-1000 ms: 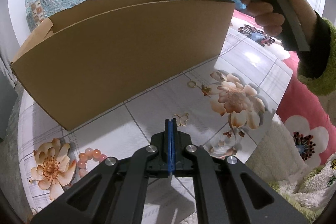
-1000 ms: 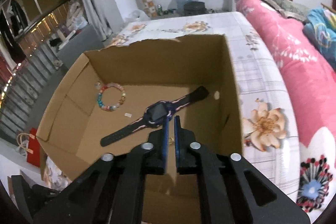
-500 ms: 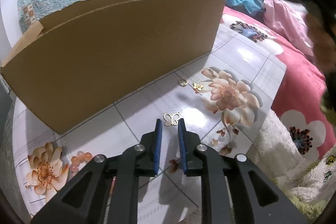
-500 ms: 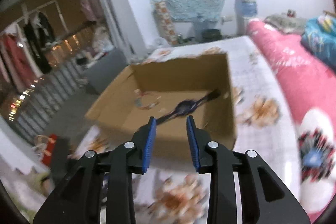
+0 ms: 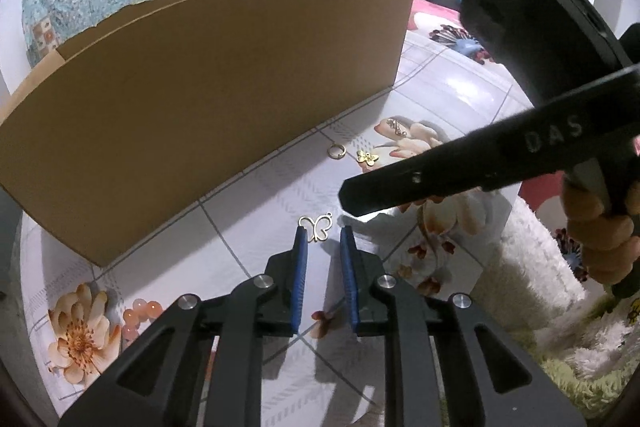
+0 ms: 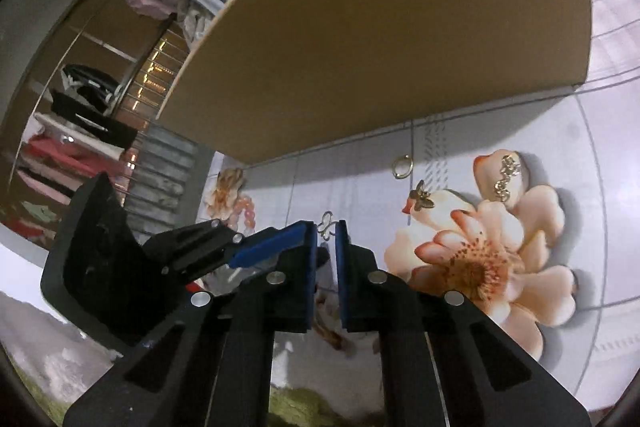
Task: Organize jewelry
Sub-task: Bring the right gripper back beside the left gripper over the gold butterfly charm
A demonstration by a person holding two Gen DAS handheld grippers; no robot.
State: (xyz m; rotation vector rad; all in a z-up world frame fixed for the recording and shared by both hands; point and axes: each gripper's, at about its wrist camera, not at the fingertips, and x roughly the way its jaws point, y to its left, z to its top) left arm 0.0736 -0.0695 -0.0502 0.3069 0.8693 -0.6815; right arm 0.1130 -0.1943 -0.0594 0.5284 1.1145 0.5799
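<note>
A gold butterfly pendant [image 5: 317, 225] lies on the floral tabletop just ahead of my open left gripper [image 5: 323, 233]; it also shows in the right wrist view [image 6: 327, 224], at the tips of my open right gripper [image 6: 325, 231]. Neither gripper holds anything. A gold ring [image 5: 336, 151] [image 6: 402, 163], a small gold flower charm [image 5: 368, 158] [image 6: 422, 201] and a sparkly earring [image 5: 396, 127] [image 6: 506, 177] lie near the cardboard box [image 5: 200, 87] [image 6: 400, 27]. The box's inside is hidden.
A pink bead bracelet [image 5: 138, 313] [image 6: 246, 213] lies on the table at the left. The right gripper's body [image 5: 500, 155] reaches across from the right, close above the pendant. A fluffy rug [image 5: 540, 287] lies past the table's right edge.
My right gripper left the box, swung down to the table and now points at the butterfly pendant. My left gripper opened and moved closer to the pendant.
</note>
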